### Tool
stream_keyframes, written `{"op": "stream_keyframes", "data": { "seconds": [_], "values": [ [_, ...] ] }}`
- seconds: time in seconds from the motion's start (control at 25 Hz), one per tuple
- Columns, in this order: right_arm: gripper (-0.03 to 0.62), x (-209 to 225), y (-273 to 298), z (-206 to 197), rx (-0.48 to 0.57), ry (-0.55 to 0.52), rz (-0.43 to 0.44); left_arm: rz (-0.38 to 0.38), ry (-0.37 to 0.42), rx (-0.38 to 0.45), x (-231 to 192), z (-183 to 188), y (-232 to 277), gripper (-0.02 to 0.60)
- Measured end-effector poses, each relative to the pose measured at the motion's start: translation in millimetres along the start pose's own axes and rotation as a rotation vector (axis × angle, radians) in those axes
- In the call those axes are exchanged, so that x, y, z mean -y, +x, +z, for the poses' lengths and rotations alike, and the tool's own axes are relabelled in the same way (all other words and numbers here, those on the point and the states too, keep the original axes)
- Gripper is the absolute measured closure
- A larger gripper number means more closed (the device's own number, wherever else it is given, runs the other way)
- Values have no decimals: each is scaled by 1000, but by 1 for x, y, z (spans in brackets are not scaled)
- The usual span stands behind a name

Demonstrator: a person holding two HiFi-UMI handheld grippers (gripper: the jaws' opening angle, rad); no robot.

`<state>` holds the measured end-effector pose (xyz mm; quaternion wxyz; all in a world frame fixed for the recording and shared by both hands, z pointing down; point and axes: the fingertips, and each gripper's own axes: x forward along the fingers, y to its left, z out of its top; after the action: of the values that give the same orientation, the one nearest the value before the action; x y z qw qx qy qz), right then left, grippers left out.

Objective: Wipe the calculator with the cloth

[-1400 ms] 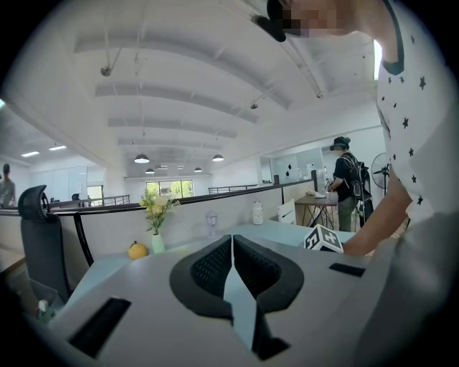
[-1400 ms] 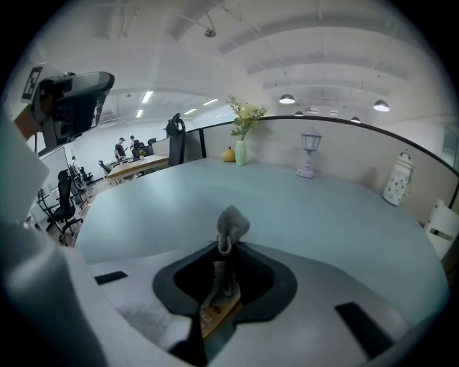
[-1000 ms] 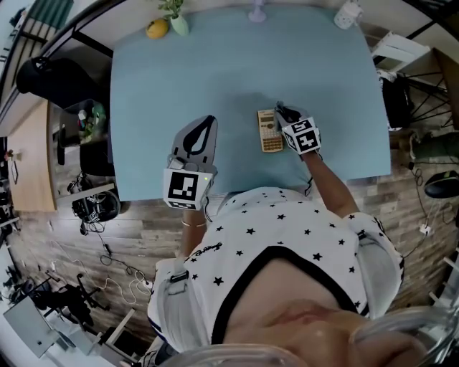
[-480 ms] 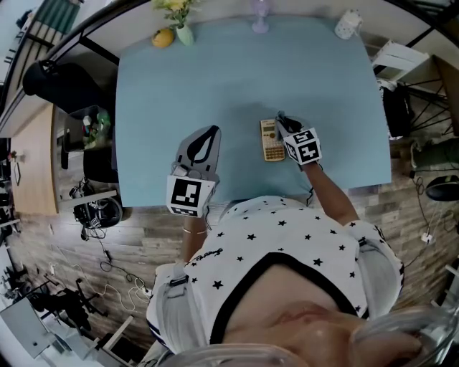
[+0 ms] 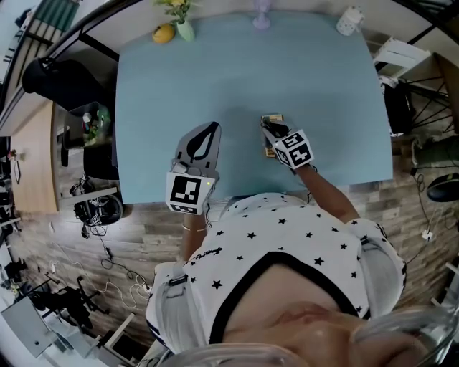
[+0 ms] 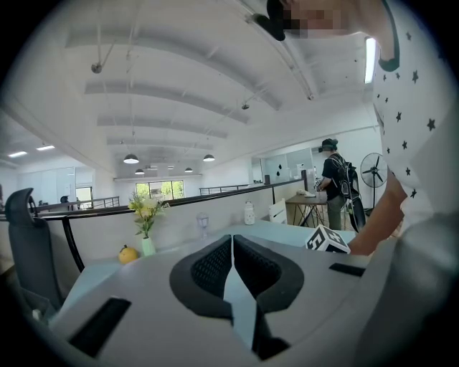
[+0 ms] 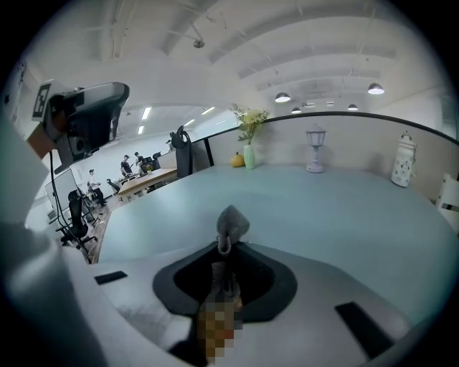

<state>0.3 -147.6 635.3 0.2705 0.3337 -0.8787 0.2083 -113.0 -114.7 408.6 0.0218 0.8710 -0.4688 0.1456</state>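
Calculator is found lying flat on the light blue table, toward the near right part of it, with most of its face covered by the right gripper, which is held directly over it. In the right gripper view, a small wad of grey cloth is seen pinched between the closed jaws, bulging out past their tips. Whether the cloth touches the keys cannot be told. The left gripper is held over bare table to the left, well apart from the calculator, with its jaws pressed together on nothing. Along the far edge of the table a yellow fruit, a vase of flowers and a white jar are set.
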Motion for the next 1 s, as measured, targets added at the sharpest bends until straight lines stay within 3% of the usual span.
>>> {"op": "stream_keyframes", "data": {
  "seconds": [0.36,1.0],
  "values": [
    [539,0,7,-13,-28,13,-3,-9,-2,-1,0,-2,1,551],
    [539,53,-24,-26,-2,116,-134,-79,19,4,16,3,24,551]
  ]
}}
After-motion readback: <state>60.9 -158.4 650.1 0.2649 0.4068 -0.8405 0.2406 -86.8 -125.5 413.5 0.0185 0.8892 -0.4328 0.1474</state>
